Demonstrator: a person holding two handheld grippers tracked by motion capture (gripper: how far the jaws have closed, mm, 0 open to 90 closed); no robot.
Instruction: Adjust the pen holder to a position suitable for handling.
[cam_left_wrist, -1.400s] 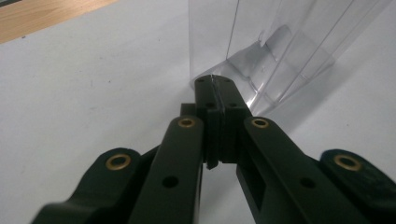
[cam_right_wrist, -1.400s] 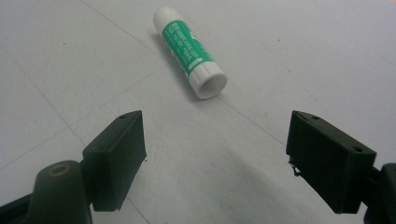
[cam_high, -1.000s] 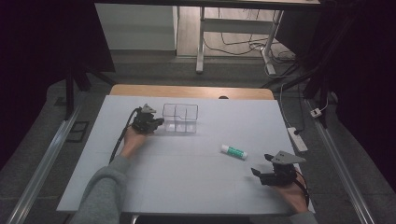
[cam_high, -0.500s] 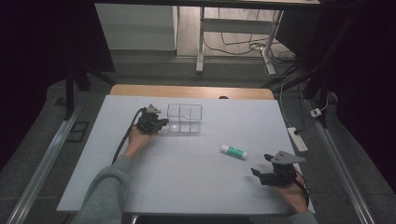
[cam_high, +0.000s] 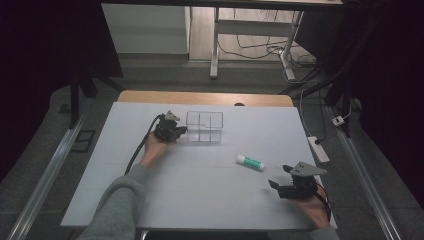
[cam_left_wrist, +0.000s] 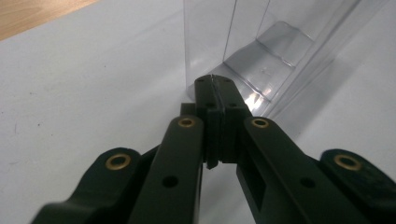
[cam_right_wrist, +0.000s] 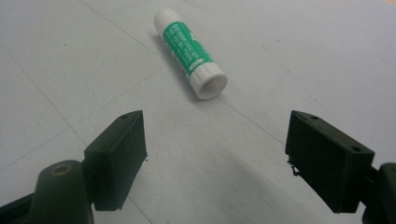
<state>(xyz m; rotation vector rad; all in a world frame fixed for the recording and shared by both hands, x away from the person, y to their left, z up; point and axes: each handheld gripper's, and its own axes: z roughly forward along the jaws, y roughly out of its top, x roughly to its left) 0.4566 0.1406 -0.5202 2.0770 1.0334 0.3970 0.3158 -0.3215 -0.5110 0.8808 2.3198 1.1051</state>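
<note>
A clear plastic divided box (cam_high: 205, 126) stands on the white table (cam_high: 200, 205), left of centre toward the far side. My left gripper (cam_high: 183, 130) is shut with nothing between its jaws. Its tips (cam_left_wrist: 212, 81) rest against the left wall of the box (cam_left_wrist: 261, 60). A green and white glue stick (cam_high: 250, 161) lies on its side right of centre. My right gripper (cam_high: 279, 176) stands open near the front right corner and points at the glue stick (cam_right_wrist: 189, 51), which lies a short way beyond its jaws (cam_right_wrist: 215, 154).
A wooden strip (cam_high: 205, 97) runs along the table's far edge. Metal rails flank the table on the floor, and a power strip (cam_high: 318, 148) lies to the right. A desk frame with cables stands farther back.
My left gripper has moved right, and the clear box has slid right ahead of it. The right gripper and the glue stick have stayed put.
</note>
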